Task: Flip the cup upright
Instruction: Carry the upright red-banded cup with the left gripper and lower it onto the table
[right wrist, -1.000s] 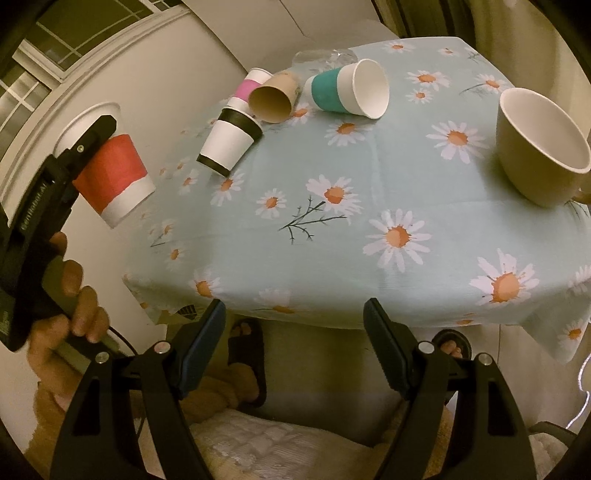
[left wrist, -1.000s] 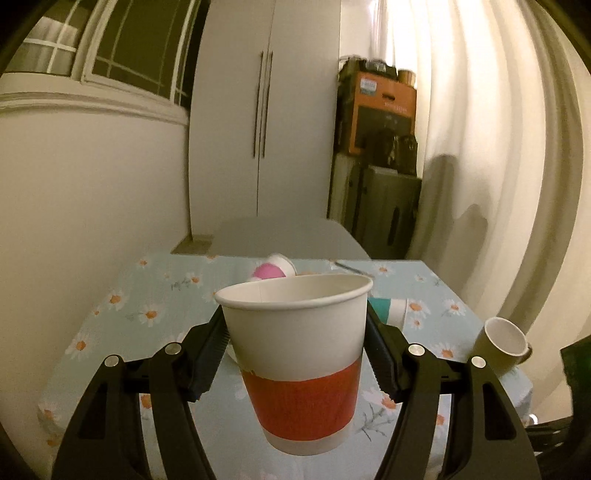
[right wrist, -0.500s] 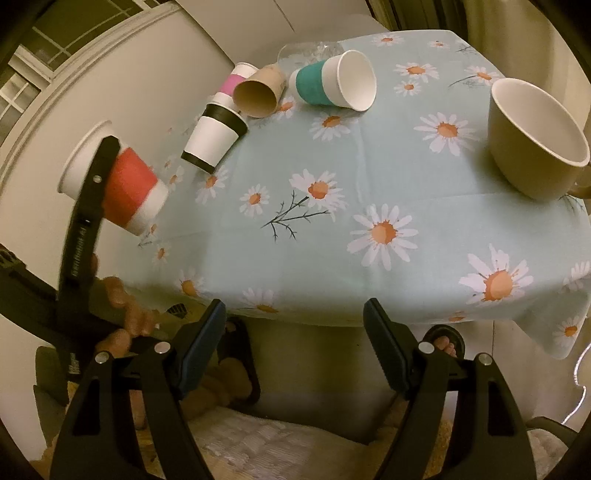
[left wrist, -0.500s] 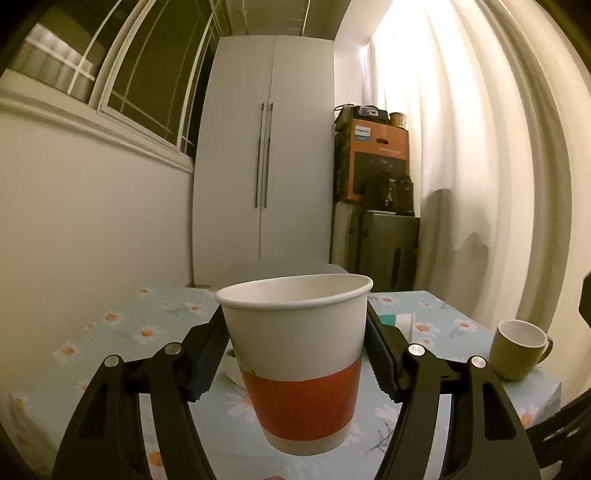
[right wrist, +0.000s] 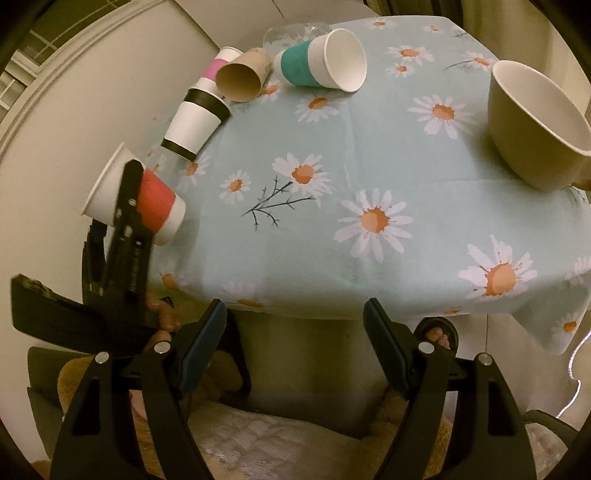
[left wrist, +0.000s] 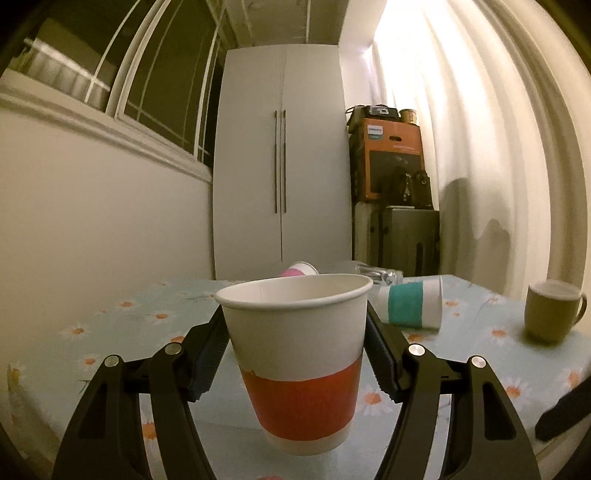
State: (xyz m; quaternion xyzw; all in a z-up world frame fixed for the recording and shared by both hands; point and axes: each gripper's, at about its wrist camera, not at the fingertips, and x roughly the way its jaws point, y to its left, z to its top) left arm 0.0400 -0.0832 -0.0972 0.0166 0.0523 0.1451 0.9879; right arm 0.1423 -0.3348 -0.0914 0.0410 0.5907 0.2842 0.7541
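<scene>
My left gripper (left wrist: 295, 343) is shut on a white paper cup with a red band (left wrist: 297, 358). The cup is upright, mouth up, its base at or just above the near left corner of the daisy tablecloth (left wrist: 110, 332); I cannot tell if it touches. In the right wrist view the same red-banded cup (right wrist: 147, 203) sits at the table's left edge inside the left gripper (right wrist: 122, 225). My right gripper (right wrist: 295, 332) is open and empty, held off the table's front edge.
On the cloth (right wrist: 369, 166) lie a teal-banded cup (right wrist: 321, 62), a brown cup (right wrist: 243, 75), a pink-banded cup (right wrist: 218, 66), a black-banded cup (right wrist: 195, 122) and a clear glass (right wrist: 295, 31). An olive mug (right wrist: 535, 122) stands upright at right. A wall runs along the left.
My left gripper has lowered the red-banded cup from the air down to the table's near left corner, keeping it mouth up. The right gripper has barely moved.
</scene>
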